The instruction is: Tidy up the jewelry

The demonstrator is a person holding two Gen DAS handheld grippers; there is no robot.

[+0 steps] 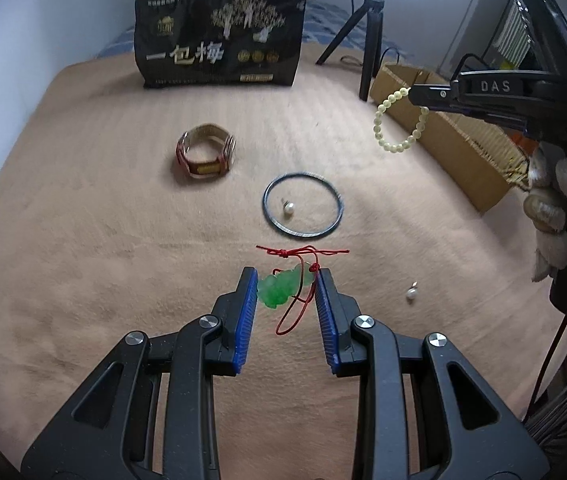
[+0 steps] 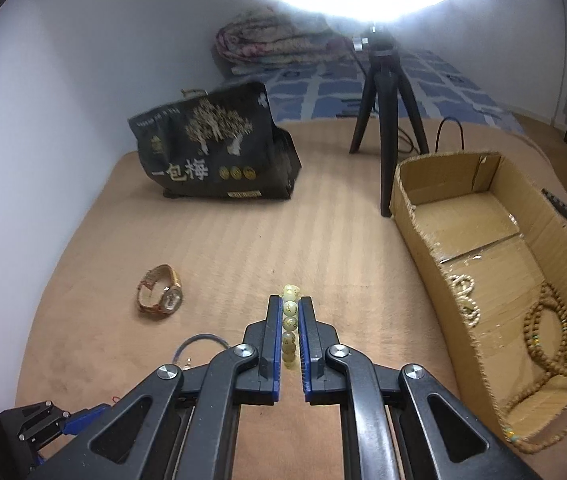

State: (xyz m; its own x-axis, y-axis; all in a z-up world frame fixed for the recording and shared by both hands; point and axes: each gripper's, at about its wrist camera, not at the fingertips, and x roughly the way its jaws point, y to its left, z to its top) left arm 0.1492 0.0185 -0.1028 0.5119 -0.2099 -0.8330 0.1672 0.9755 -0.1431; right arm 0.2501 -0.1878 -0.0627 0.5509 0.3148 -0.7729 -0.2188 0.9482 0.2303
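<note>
My left gripper (image 1: 286,276) is open around a green jade pendant (image 1: 281,289) on a red cord (image 1: 301,254) lying on the tan blanket. Beyond it lie a dark bangle (image 1: 302,205) with a pearl (image 1: 288,209) inside it, a second pearl (image 1: 411,293) to the right, and a watch (image 1: 205,156). My right gripper (image 2: 289,300) is shut on a pale yellow bead bracelet (image 2: 289,312), which hangs from it in the left wrist view (image 1: 397,120) above the blanket, beside the cardboard box (image 2: 423,240). The watch (image 2: 161,290) lies to its left.
The box holds wooden bead strings (image 2: 543,344) and a pale bracelet (image 2: 465,296). A black snack bag (image 2: 215,152) stands at the back. A black tripod (image 2: 387,120) under a bright ring light stands beside the box. A folded quilt (image 2: 267,40) lies farther back.
</note>
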